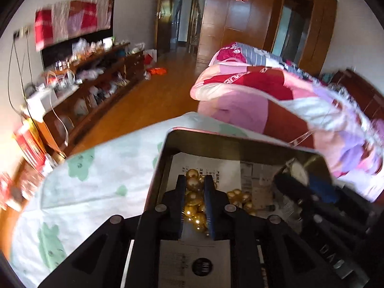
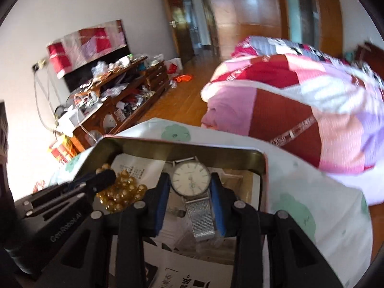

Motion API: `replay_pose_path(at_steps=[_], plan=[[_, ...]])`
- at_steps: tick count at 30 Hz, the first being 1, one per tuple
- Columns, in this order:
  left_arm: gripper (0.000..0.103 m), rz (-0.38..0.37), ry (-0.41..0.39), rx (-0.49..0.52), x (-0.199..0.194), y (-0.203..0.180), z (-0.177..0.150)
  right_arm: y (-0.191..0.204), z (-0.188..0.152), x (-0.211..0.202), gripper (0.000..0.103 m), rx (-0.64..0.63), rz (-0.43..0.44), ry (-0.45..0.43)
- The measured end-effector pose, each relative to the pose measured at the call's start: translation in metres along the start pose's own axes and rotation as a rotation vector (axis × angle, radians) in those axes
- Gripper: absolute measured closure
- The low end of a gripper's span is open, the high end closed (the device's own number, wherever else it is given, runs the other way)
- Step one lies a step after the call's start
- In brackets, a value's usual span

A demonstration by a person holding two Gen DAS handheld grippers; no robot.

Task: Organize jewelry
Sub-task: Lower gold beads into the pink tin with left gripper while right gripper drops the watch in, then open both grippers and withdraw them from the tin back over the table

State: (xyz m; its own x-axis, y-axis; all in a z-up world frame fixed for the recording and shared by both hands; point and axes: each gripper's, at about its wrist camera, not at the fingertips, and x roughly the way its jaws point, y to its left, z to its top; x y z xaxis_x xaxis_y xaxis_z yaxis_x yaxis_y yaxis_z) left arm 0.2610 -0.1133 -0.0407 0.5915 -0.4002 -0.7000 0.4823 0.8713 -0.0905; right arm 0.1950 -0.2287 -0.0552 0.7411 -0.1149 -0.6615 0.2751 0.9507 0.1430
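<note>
An open metal tin (image 1: 168, 144) lined with printed paper sits on a white sheet with green flowers. My left gripper (image 1: 195, 184) reaches into the tin, and its jaws are closed on a string of gold beads (image 1: 193, 201). The beads also show in the right wrist view (image 2: 120, 192). My right gripper (image 2: 190, 182) is also inside the tin (image 2: 262, 168), its blue pads pressed against the sides of a silver wristwatch (image 2: 190, 176) with a white dial and mesh strap. The right gripper shows blurred in the left wrist view (image 1: 297, 175).
A folded pink and red quilt (image 1: 276, 96) lies on the bed behind the tin. A cluttered wooden cabinet (image 1: 96, 81) stands along the left wall across a wooden floor. An open doorway (image 1: 189, 16) is at the back.
</note>
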Motion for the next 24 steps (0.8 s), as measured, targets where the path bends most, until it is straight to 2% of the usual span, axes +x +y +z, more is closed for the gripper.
replay_pose_path(at_steps=[2, 4, 7, 10, 14, 16, 18, 19, 20, 22, 24], plan=[[0.088, 0.065, 0.006, 0.047, 0.002, -0.006, -0.003, -0.001, 0.003, 0.003, 0.066, -0.018, 0.021, 0.006], [0.088, 0.121, 0.014, 0.044, 0.002, -0.005, -0.007, 0.002, 0.008, 0.008, 0.066, -0.072, 0.044, 0.029], [0.088, 0.138, 0.05, 0.003, -0.004, -0.005, -0.017, 0.004, 0.012, 0.015, 0.065, -0.175, 0.101, 0.058], [0.088, 0.213, 0.052, 0.004, -0.01, -0.008, -0.028, 0.01, 0.014, 0.023, 0.063, -0.295, 0.133, 0.099], [0.088, 0.262, 0.05, -0.056, -0.013, 0.001, -0.032, 0.017, 0.016, 0.029, 0.062, -0.359, 0.163, 0.112], [0.088, 0.254, 0.047, -0.086, -0.012, 0.004, -0.029, 0.019, 0.017, 0.032, 0.061, -0.368, 0.185, 0.115], [0.082, 0.182, 0.045, -0.149, -0.014, 0.012, -0.025, 0.019, 0.018, 0.031, 0.055, -0.364, 0.218, 0.119], [0.073, 0.146, 0.044, -0.176, -0.017, 0.017, -0.021, 0.017, 0.019, 0.03, 0.048, -0.342, 0.243, 0.118], [0.058, 0.13, 0.037, -0.179, -0.02, 0.018, -0.016, 0.01, 0.02, 0.024, 0.045, -0.291, 0.271, 0.107], [0.04, 0.085, -0.004, -0.161, -0.033, 0.016, -0.007, -0.004, 0.022, 0.006, 0.042, -0.198, 0.269, 0.052], [0.037, 0.062, -0.077, -0.119, -0.054, 0.011, 0.0, -0.02, 0.023, -0.023, 0.042, -0.109, 0.261, -0.027]])
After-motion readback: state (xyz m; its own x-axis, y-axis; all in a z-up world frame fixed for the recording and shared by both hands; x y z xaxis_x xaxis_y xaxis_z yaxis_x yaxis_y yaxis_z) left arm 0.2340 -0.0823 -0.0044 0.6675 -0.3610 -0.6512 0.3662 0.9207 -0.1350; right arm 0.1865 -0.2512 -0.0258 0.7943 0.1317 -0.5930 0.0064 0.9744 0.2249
